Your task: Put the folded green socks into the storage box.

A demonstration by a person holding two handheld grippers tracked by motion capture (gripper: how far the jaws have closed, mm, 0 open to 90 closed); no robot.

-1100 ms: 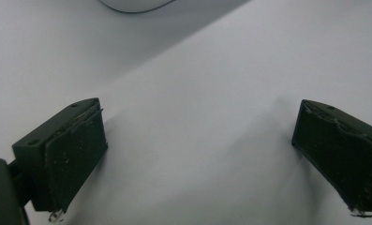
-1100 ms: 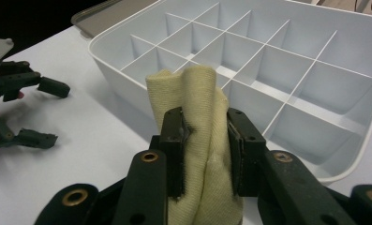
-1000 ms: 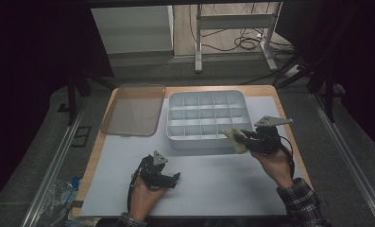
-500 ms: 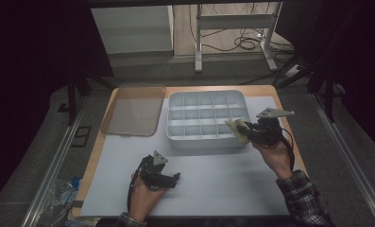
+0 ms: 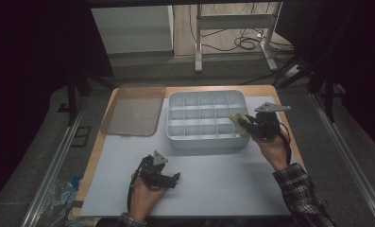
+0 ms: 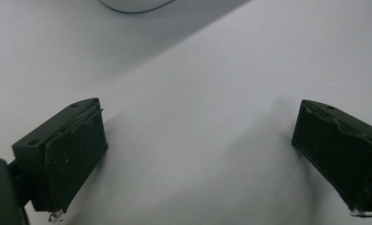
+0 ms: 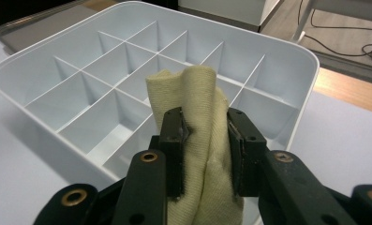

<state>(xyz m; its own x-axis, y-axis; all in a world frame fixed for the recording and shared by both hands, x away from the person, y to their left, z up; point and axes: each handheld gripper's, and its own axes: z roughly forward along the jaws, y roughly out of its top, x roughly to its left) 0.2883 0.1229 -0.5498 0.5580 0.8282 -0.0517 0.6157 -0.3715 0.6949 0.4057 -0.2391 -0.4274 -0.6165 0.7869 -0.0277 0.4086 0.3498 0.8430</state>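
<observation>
A white compartment box [image 5: 204, 100] [image 7: 43, 70] with several empty cells stands at the middle back of the table mat. My right gripper [image 5: 242, 123] [image 7: 204, 140] hovers over the box's right side, shut on a bunched pale yellow cloth [image 5: 237, 119] [image 7: 197, 108] that hangs over the cells. My left gripper [image 5: 173, 178] [image 6: 197, 154] rests low over the bare white mat [image 6: 212, 84] near the front left, jaws wide apart with nothing between them.
A clear brownish lid [image 5: 133, 109] lies flat left of the box. The wooden table edge [image 5: 282, 101] borders the mat on the right. A metal stand [image 5: 232, 21] and cables sit on the floor beyond the table.
My right gripper has carried the cloth leftward and away, from the box's front right corner to above its right cells. The left hand stays put.
</observation>
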